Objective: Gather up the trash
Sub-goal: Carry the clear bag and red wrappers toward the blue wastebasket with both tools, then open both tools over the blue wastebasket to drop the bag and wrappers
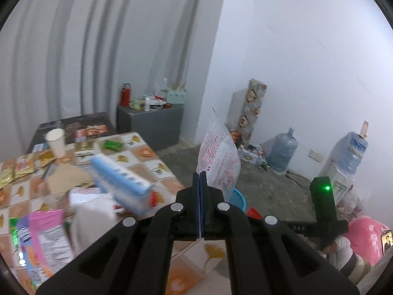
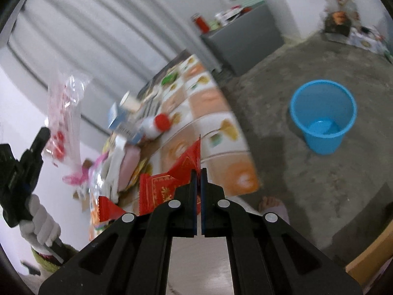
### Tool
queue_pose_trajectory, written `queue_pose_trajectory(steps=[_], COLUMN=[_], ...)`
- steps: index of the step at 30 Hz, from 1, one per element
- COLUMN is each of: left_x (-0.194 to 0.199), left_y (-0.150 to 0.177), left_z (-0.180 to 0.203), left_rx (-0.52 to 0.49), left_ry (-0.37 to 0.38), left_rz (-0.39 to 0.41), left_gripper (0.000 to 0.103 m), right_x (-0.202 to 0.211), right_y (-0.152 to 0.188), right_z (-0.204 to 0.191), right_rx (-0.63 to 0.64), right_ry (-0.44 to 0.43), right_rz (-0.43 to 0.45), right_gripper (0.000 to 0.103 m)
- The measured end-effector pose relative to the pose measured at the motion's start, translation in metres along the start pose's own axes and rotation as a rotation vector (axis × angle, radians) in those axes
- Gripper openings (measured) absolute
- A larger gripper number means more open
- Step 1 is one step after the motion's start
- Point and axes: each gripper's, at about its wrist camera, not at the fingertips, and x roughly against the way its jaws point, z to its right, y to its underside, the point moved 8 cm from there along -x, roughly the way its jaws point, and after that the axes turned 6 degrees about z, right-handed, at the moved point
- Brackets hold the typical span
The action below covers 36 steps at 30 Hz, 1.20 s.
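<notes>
Trash covers the counter point(image 1: 147, 152), which has a cloth with orange and yellow flower squares. Many wrappers, a white paper cup point(image 1: 56, 142), a blue and white box point(image 1: 122, 184) and a pink snack bag point(image 1: 41, 241) lie on it, all blurred.

On the grey concrete floor point(image 2: 282, 162), well apart from the counter edge, stands a blue bucket point(image 2: 323, 115). It is upright and looks empty. In the left wrist view only a small part of its rim shows, behind the claw.

The left claw point(image 1: 200, 174) is pressed together on the lower edge of a clear plastic bag point(image 1: 219, 157) with red print. The bag stands up from the fingertips, above the floor and beside the counter edge. In the right wrist view the same claw is at the left, held by a hand in a white glove point(image 2: 41, 223), with the bag hanging upward from it.

The right claw point(image 2: 199, 172) is pressed together on the corner of a red wrapper point(image 2: 189, 157). This wrapper hangs to the left of the fingertips, over the near edge of the counter. A second red wrapper point(image 2: 157, 191) with gold print is just beside it; I cannot tell if it lies on the counter or is joined to the first one. The bucket is to the right of this claw, well apart.
</notes>
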Motion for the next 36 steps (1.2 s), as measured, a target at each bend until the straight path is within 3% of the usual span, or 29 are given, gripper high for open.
queue_pose_trajectory(steps=[10,15,19,28,34,36], left_x=[-0.105,-0.167,-0.227,-0.36,-0.434,-0.455], left_y=[0.006,0.015,0.031,0.081,0.102,0.106], left_z=[0.07,0.096,0.114,0.133,0.122,0.117], left_rx=[-0.063,-0.095,-0.114,-0.103,-0.073,-0.06], left_ry=[0.13,0.148,0.131,0.092,0.022,0.004], left_rz=[-0.123,-0.211,-0.31,-0.5,-0.552,-0.557], left_gripper=[0.0,0.0,0.0,0.0,0.001,0.003], right_x=[0.017,0.018,0.012,-0.052,-0.098,-0.119], right_y=[-0.025,-0.038,-0.049,-0.072,-0.102,-0.109], right_z=[0.063,0.103,0.143,0.239,0.279,0.292], right_rx=[-0.115,-0.186,-0.244,-0.365,-0.396,-0.394], right_ry=[0.095,0.185,0.274,0.414,0.452,0.464], right_rz=[0.091,0.124,0.151,0.108,0.098,0.079], right_gripper=[0.001,0.001,0.001,0.001,0.002,0.006])
